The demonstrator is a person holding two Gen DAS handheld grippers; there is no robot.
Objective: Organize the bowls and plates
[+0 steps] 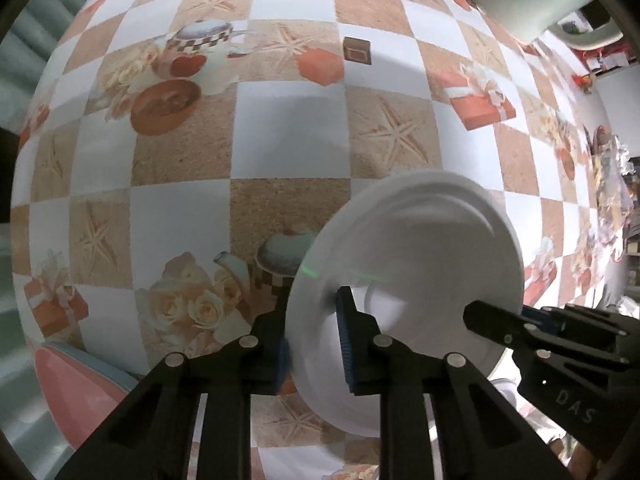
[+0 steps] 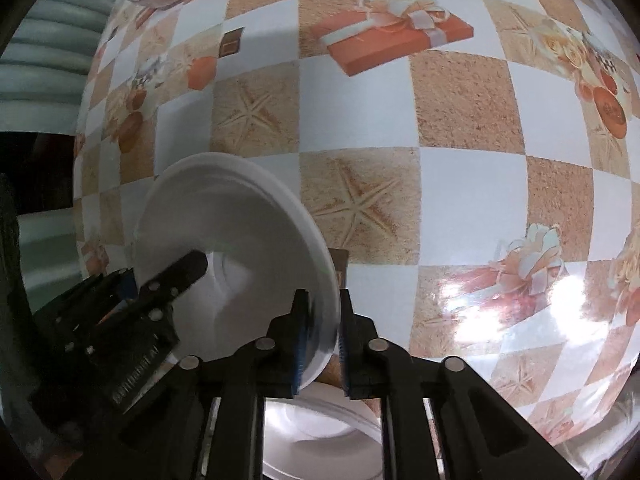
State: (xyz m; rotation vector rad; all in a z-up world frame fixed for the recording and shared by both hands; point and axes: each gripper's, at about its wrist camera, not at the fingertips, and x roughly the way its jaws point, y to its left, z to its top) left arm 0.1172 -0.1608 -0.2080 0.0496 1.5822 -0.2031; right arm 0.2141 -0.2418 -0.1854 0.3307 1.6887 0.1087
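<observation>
- Now my left gripper (image 1: 316,336) and right gripper (image 2: 324,336) both pinch the white foam bowl's (image 1: 408,264) rim.
- Uneven pulling could crack it.

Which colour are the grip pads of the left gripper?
Blue pads, clearest in the left wrist view.

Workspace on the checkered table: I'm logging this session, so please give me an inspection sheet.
Surface: table under a glossy checkered cloth printed with starfish, roses and gift boxes.
Job's things: white bowl held tilted above the cloth; second white dish lying below it.
Clutter: pink and blue dish at the table edge.
Grippers: left gripper shut on the bowl's rim; right gripper shut on the opposite rim.
Cables: nothing seen.
Surroundings: pale ribbed cushion; cluttered shelves, blurred.
</observation>
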